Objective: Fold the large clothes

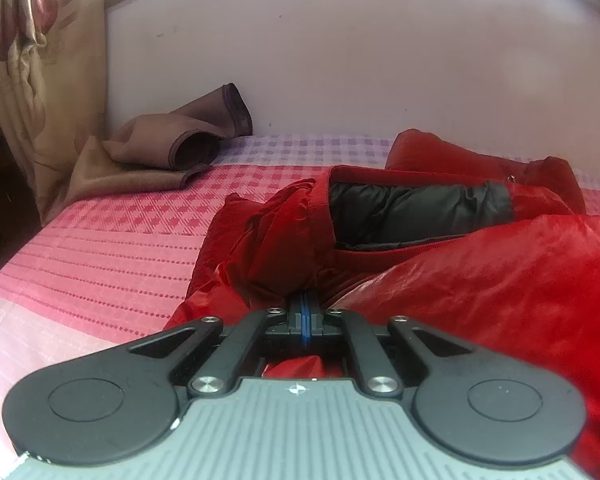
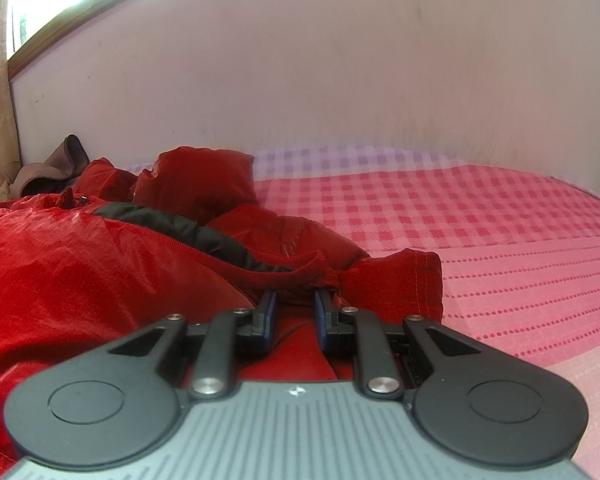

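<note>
In the left wrist view, at the lower middle of the frame, the left claw has its jaws pressed fully together, and a fold of the red jacket bunches up directly at their tips; it seems the thin shell fabric is pinched there, so that this side of the garment can be lifted or pulled over. In the right wrist view, the right claw stands with a narrow gap between the jaws, and red fabric fills this gap and rises just in front of it. I cannot tell for sure whether the pads really press on the cloth, but the position suggests a hold on the thicker hem near the cuff, which lies just to the right of the jaws. The jacket itself is spread over the bed, filling the left and centre of the right view, with its black lining open in the middle, so the fold is probably only at the beginning. Both claws sit low at the near edge, likely to bring this edge toward the far side. Further back, at the upper left of the left view, a brown garment lies apart near the curtain, before the pale wall.
</note>
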`<action>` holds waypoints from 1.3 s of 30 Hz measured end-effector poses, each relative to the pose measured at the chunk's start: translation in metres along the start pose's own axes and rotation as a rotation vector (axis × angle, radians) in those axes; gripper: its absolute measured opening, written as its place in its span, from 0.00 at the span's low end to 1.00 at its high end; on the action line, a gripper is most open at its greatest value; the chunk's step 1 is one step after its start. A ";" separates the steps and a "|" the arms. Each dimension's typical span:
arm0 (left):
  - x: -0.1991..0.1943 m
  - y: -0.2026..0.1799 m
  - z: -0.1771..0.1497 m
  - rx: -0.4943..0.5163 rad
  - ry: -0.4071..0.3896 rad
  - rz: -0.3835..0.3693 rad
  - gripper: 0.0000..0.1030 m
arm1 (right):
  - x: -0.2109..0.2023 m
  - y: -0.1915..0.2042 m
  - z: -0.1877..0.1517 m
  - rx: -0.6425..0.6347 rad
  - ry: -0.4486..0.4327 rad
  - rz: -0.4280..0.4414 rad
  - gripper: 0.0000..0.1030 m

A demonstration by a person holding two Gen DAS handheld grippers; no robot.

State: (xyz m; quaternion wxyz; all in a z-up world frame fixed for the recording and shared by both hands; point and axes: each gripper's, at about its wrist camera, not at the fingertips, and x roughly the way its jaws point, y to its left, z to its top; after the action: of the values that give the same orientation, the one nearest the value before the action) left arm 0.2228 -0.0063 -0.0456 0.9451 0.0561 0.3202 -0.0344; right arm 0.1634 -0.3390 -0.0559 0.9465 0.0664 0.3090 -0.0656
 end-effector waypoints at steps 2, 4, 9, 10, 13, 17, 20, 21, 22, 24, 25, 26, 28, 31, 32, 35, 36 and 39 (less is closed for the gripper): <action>0.000 -0.001 0.000 0.005 -0.005 0.006 0.11 | 0.000 -0.001 0.000 0.003 -0.001 0.002 0.18; -0.001 -0.002 -0.001 0.013 -0.010 0.014 0.11 | 0.000 -0.001 0.000 0.004 0.001 0.002 0.18; -0.002 -0.007 -0.002 0.033 -0.016 0.027 0.10 | -0.001 0.001 0.001 -0.008 0.009 -0.004 0.18; -0.004 -0.006 -0.001 0.038 -0.017 0.028 0.10 | -0.002 0.001 0.003 -0.008 0.011 -0.004 0.19; -0.014 0.001 0.001 0.030 -0.021 0.005 0.13 | -0.018 -0.004 0.010 0.031 -0.010 0.008 0.24; -0.034 0.007 0.002 0.047 -0.030 0.029 0.32 | -0.057 -0.008 0.009 0.069 -0.087 0.042 0.46; -0.064 0.003 0.000 0.093 -0.099 0.093 0.72 | -0.097 -0.004 -0.002 0.069 -0.147 0.084 0.55; -0.076 0.001 -0.002 0.109 -0.132 0.132 0.86 | -0.110 -0.001 -0.005 0.059 -0.161 0.096 0.55; -0.089 -0.001 -0.004 0.119 -0.168 0.158 0.90 | -0.126 0.005 -0.011 0.035 -0.178 0.102 0.55; -0.114 -0.007 -0.008 0.143 -0.220 0.172 0.93 | -0.150 0.014 -0.019 -0.005 -0.199 0.108 0.59; -0.124 -0.009 -0.009 0.149 -0.226 0.170 0.94 | -0.161 0.018 -0.022 -0.017 -0.209 0.112 0.64; -0.134 -0.012 -0.010 0.150 -0.229 0.164 0.96 | -0.173 0.022 -0.026 -0.019 -0.219 0.118 0.67; -0.151 -0.017 -0.011 0.145 -0.230 0.145 0.96 | -0.187 0.026 -0.030 -0.017 -0.228 0.135 0.69; -0.171 -0.026 -0.014 0.146 -0.238 0.127 0.97 | -0.205 0.031 -0.033 -0.011 -0.229 0.155 0.69; -0.177 -0.027 -0.013 0.144 -0.242 0.123 0.97 | -0.210 0.032 -0.033 -0.011 -0.231 0.163 0.69; -0.189 -0.029 -0.014 0.134 -0.250 0.106 0.97 | -0.221 0.036 -0.034 -0.017 -0.243 0.168 0.69; -0.192 -0.029 -0.015 0.131 -0.253 0.106 0.97 | -0.226 0.038 -0.036 -0.016 -0.248 0.171 0.69; -0.200 -0.031 -0.015 0.133 -0.263 0.101 0.98 | -0.232 0.040 -0.037 -0.020 -0.252 0.179 0.71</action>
State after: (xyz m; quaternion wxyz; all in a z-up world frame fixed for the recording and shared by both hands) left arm 0.0518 -0.0296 0.0615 0.9735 0.1298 0.1876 -0.0149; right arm -0.0374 -0.2740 0.0558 0.9804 0.0754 0.1812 0.0142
